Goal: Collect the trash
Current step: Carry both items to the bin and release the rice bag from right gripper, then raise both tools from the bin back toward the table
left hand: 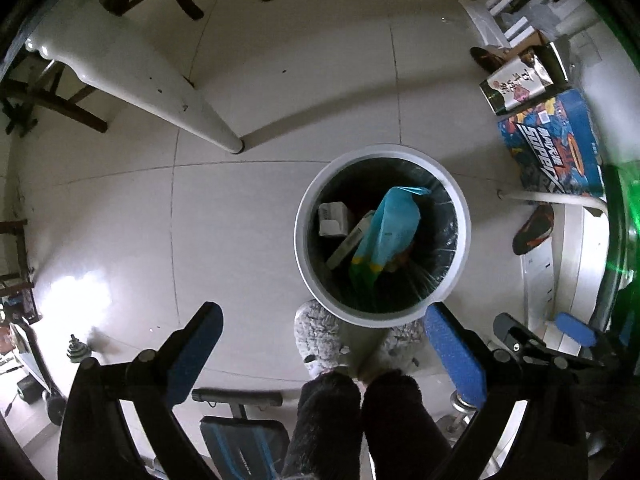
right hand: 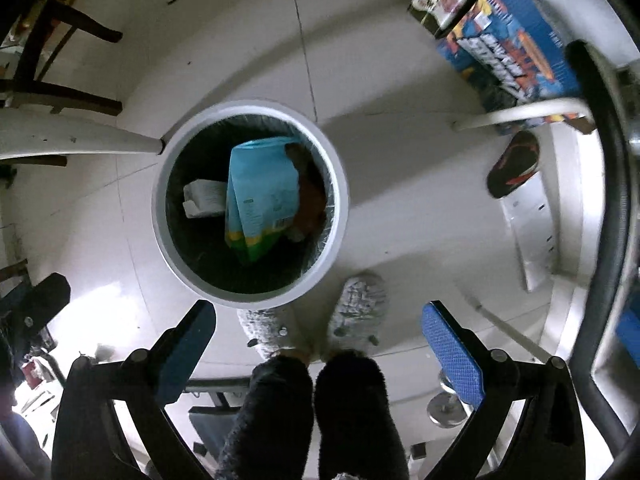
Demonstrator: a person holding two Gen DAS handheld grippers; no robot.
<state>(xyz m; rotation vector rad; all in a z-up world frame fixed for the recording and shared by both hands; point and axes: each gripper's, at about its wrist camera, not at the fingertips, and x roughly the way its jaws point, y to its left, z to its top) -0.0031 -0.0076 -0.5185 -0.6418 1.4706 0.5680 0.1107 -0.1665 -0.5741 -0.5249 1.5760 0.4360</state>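
Observation:
A round white trash bin [left hand: 304, 236] with a dark liner stands on the tiled floor; it also shows in the right wrist view [right hand: 160, 216]. Inside lie a light blue and green bag [left hand: 390, 228] [right hand: 260, 196], a small white carton [left hand: 333, 220] [right hand: 204, 198] and other scraps. My left gripper [left hand: 324, 340] is open and empty, high above the bin's near side. My right gripper [right hand: 318, 332] is open and empty, above the floor just right of the bin. The right gripper also shows at the right edge of the left wrist view [left hand: 540, 332].
The person's grey slippers [right hand: 356, 308] and dark fuzzy legs [right hand: 352, 412] stand next to the bin. A white table leg [left hand: 160, 96] is left of it. A blue printed box [left hand: 556, 148], a tin [left hand: 516, 84] and a dark slipper [left hand: 534, 230] lie right. A dumbbell [right hand: 444, 408] is below.

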